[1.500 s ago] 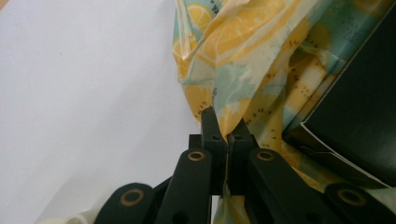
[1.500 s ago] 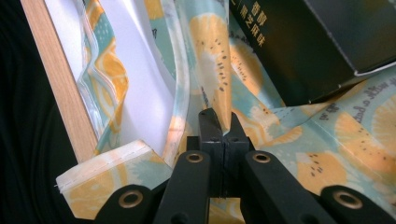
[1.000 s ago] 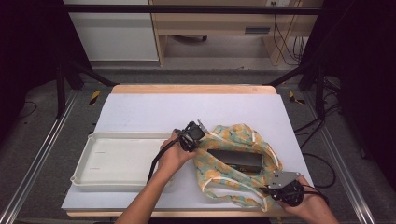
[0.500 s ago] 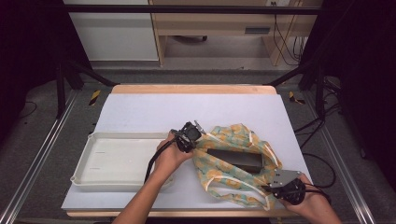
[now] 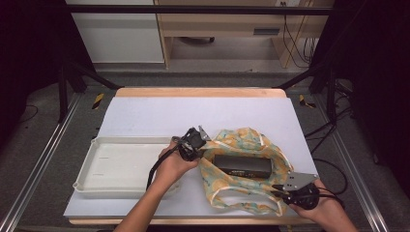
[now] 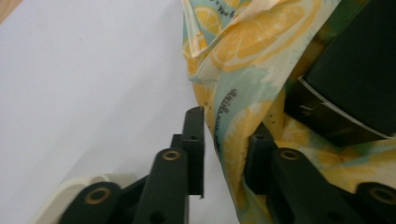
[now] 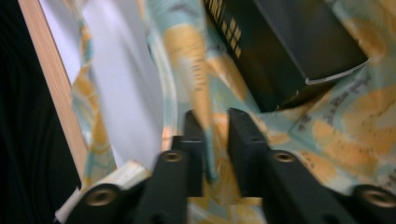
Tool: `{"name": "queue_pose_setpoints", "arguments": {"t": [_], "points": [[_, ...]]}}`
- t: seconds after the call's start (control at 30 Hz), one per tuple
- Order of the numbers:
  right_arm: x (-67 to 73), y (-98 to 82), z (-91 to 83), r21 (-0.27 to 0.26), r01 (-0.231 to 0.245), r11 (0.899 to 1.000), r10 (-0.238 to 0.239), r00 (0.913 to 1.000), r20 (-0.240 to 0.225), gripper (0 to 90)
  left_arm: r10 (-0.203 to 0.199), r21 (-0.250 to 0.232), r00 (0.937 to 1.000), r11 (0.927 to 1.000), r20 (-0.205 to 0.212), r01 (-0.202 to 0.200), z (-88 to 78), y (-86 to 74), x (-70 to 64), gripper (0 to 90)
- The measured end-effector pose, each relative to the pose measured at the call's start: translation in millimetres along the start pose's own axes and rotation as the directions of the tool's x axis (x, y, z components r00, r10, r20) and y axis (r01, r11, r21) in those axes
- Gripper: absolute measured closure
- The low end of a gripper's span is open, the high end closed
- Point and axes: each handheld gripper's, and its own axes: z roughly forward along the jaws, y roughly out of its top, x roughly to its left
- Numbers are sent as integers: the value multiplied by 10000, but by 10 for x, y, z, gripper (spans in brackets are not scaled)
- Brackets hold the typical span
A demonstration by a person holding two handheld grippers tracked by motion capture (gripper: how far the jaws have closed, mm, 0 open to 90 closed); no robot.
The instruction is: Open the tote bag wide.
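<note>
White counter (image 5: 145, 116), black box (image 5: 241, 166) inside lemon-print bag (image 5: 241, 140). Left gripper (image 6: 225, 140) and right gripper (image 7: 215, 135) fingers have just been opening, bag edge between, pads slack. Step: releasing; next, withdraw clear.

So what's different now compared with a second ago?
Both grippers' jaws have just been opening. The left gripper has loosened on the lemon-print bag, whose edge hangs between its jaws with a gap on one side; the right gripper has bag cloth between parted jaws too. The black box inside the bag and the white tray stayed put.
</note>
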Motion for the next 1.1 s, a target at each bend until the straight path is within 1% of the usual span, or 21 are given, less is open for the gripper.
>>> {"name": "queue_pose_setpoints", "arguments": {"t": [0.07, 0.1, 0.2, 0.3, 0.37, 0.47, 0.63, 0.73, 0.8, 0.83, 0.93, 1.0, 1.03, 1.1], "points": [[12, 22, -24, -220, -93, 9997, 93, 10000, -20, 662, 38, -277, 9999, 9996, -105, -41, -77, 8, -27, 665], [24, 35, -36, -220, -104, 9997, 104, 9999, -24, 641, 52, -367, 9999, 9993, -122, -57, -101, 12, -38, 653], [59, 75, -45, -362, 13, 9993, -15, 10000, -41, 559, 158, -652, 9996, 9977, -218, -172, -192, 39, -82, 598], [106, 117, -49, -383, 130, 9992, -134, 9999, -85, 507, 256, -867, 9992, 9958, -318, -282, -252, 68, -120, 538], [129, 137, -48, -449, 122, 9989, -130, 9998, -177, 479, 268, -928, 9991, 9952, -324, -297, -270, 83, -129, 505], [148, 166, -43, -502, 154, 9986, -163, 9997, -178, 439, 272, -1097, 9991, 9935, -311, -305, -306, 105, -152, 462], [176, 216, -75, -767, 121, 9970, -132, 9998, -139, 374, 388, -1611, 9989, 9860, -255, -424, -432, 144, -264, 455], [170, 248, -134, -983, 53, 9951, -69, 9999, -157, 374, 541, -1749, 9985, 9830, -119, -553, -516, 157, -347, 491], [157, 266, -182, -1249, -70, 9921, 42, 9997, -227, 377, 727, -1844, 9974, 9803, 17, -711, -555, 151, -440, 519], [148, 274, -207, -1361, -76, 9907, 39, 9996, -270, 392, 842, -1896, 9964, 9785, 110, -806, -560, 144, -489, 535], [113, 294, -274, -1584, -125, 9873, 93, 9997, -214, 459, 1026, -1896, 9941, 9773, 343, -943, -549, 124, -575, 587], [76, 301, -301, -1649, -237, 9860, 229, 9997, -67, 497, 1027, -1989, 9936, 9757, 461, -916, -526, 100, -623, 606], [49, 302, -313, -1715, -343, 9846, 365, 9993, 95, 527, 1024, -1982, 9936, 9759, 469, -912, -520, 91, -635, 630], [7, 301, -329, -1920, -468, 9803, 525, 9983, 247, 584, 890, -2097, 9948, 9747, 490, -769, -494, 59, -656, 681]]}}
